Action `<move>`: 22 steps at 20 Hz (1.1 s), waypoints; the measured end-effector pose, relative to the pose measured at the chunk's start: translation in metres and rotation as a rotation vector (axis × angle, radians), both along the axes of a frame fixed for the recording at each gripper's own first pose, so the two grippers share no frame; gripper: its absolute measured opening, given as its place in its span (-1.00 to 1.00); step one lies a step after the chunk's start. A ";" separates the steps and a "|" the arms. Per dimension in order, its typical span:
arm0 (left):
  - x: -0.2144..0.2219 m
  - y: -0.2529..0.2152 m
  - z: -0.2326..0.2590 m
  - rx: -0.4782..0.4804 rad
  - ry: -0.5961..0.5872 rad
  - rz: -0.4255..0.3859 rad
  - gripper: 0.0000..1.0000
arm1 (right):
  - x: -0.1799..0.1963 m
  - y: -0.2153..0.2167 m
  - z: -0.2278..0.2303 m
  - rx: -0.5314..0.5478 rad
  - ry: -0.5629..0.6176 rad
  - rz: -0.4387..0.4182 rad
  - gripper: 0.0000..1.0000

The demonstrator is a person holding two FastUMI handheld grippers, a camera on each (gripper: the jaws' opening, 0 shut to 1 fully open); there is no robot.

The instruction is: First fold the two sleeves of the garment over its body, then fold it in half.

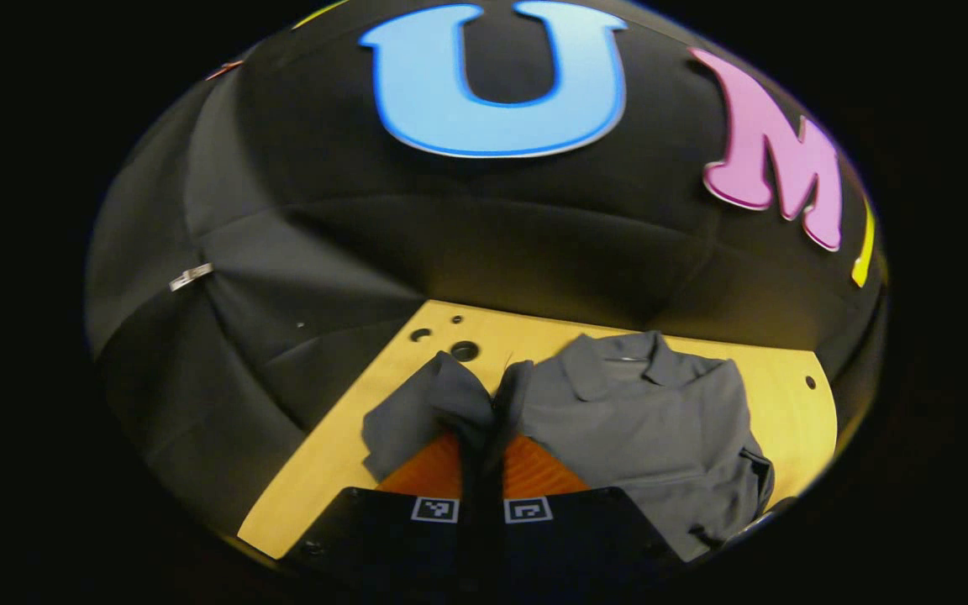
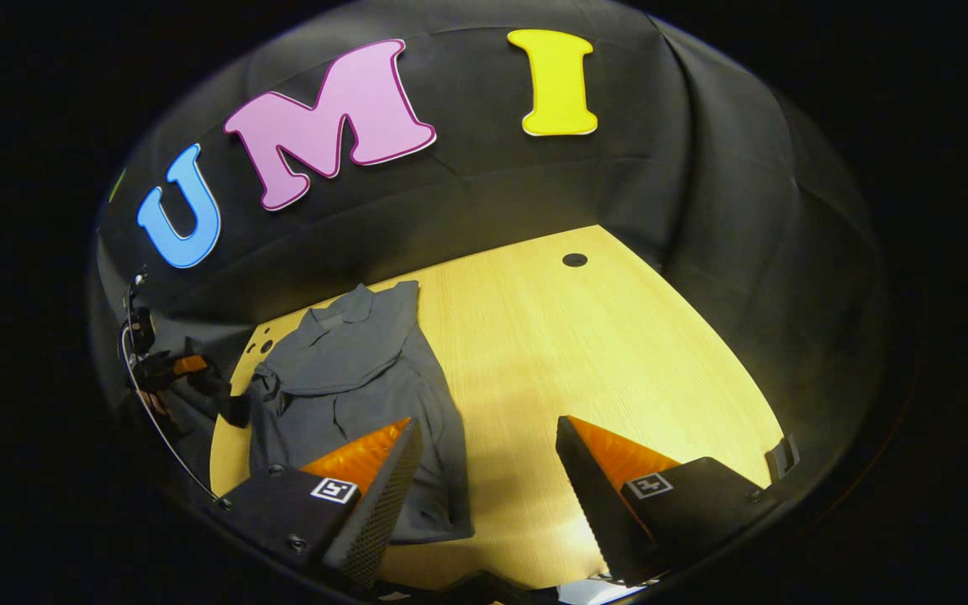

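Observation:
A grey collared shirt (image 1: 644, 420) lies on the yellow wooden table (image 1: 324, 454), collar toward the booth wall. In the left gripper view my left gripper (image 1: 484, 420) is shut on the shirt's sleeve (image 1: 425, 403), and the cloth hangs bunched over both orange fingers. In the right gripper view the shirt (image 2: 349, 370) lies at the left with one sleeve folded in over its body. My right gripper (image 2: 488, 437) stands open above bare table just right of the shirt's hem, with nothing between its fingers. The left gripper (image 2: 190, 370) shows small at the far left, at the shirt's edge.
Round holes (image 1: 464, 350) mark the table's far left corner, and a single hole (image 2: 575, 260) sits near its far right corner. Black cloth walls close in the table at the back and both sides. Bare wood (image 2: 602, 353) spreads to the right of the shirt.

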State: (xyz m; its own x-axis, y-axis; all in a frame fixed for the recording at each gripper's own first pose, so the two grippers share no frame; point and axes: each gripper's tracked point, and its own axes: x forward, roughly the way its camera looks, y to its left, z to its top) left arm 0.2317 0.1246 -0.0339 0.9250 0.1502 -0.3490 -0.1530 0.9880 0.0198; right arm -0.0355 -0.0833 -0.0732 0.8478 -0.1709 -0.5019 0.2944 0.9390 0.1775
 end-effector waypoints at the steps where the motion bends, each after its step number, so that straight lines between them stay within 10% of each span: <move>1: 0.008 -0.019 -0.001 0.004 0.001 -0.034 -0.89 | -0.001 0.001 0.000 -0.002 -0.001 0.001 0.99; 22: 0.110 -0.302 -0.063 0.077 0.152 -0.467 -0.81 | 0.017 -0.018 -0.043 0.024 0.121 0.058 0.99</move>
